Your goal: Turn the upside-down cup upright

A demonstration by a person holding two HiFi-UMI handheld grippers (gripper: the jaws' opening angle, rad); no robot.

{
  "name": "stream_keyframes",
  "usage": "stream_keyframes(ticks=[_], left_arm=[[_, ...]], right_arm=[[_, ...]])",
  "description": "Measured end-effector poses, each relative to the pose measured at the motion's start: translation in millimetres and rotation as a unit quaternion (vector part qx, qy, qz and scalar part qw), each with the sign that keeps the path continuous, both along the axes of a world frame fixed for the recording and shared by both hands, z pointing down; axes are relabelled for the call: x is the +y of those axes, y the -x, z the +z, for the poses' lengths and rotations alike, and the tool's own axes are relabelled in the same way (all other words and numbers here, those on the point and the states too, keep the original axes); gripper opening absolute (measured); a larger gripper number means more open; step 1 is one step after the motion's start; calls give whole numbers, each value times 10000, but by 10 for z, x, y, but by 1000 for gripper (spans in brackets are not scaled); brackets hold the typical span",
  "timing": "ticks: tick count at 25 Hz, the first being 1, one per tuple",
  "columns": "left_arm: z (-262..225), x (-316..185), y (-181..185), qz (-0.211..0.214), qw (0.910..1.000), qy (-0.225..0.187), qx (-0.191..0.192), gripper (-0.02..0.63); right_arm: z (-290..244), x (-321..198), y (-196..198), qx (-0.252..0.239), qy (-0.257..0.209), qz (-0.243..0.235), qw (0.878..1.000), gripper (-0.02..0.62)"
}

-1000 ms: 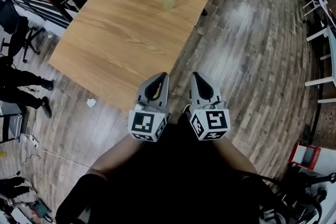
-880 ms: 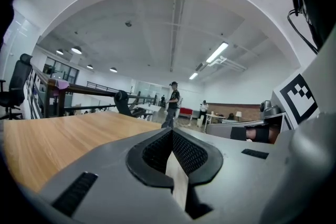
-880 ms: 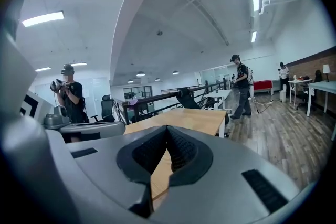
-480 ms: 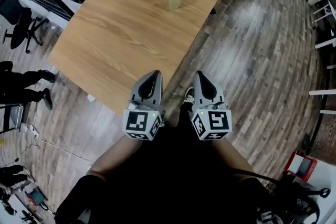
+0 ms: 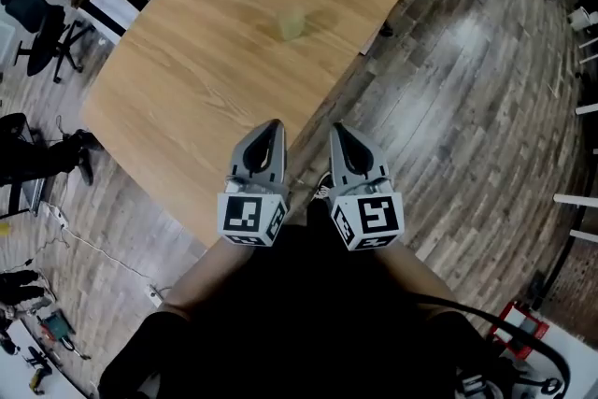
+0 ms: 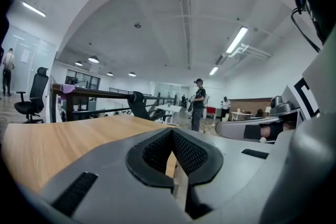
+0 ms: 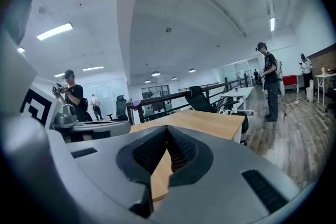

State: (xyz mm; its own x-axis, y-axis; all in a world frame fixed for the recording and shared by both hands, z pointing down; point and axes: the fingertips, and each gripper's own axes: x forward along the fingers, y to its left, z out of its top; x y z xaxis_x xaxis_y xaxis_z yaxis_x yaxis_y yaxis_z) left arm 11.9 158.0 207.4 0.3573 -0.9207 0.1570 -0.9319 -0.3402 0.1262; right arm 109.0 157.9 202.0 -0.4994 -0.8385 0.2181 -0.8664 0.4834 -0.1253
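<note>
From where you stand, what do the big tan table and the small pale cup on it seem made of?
The big tan table looks like wood or wood-look laminate: long grain streaks, smooth top. The small pale yellow-green cup is too blurred to be sure; its even colour hints at plastic.

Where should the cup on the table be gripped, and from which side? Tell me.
Grip the cup across its side wall, probably coming in level from the near edge of the table. It stands alone on bare wood, so that side is free. The cup is too blurred to show a handle or rim.
</note>
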Motion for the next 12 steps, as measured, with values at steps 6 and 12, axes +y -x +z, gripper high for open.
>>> stream_keyframes(ticks=[6,12], left_arm=[[-70,-239,-302,-227,9997,-11,-135,8],[-236,-213,-416,-244,9991,-34,-336,8]], right_arm=[[-24,-305,-282,-49,-31,-300,9995,14],[-125,-369,-279,-227,-52,-479,9986,12]])
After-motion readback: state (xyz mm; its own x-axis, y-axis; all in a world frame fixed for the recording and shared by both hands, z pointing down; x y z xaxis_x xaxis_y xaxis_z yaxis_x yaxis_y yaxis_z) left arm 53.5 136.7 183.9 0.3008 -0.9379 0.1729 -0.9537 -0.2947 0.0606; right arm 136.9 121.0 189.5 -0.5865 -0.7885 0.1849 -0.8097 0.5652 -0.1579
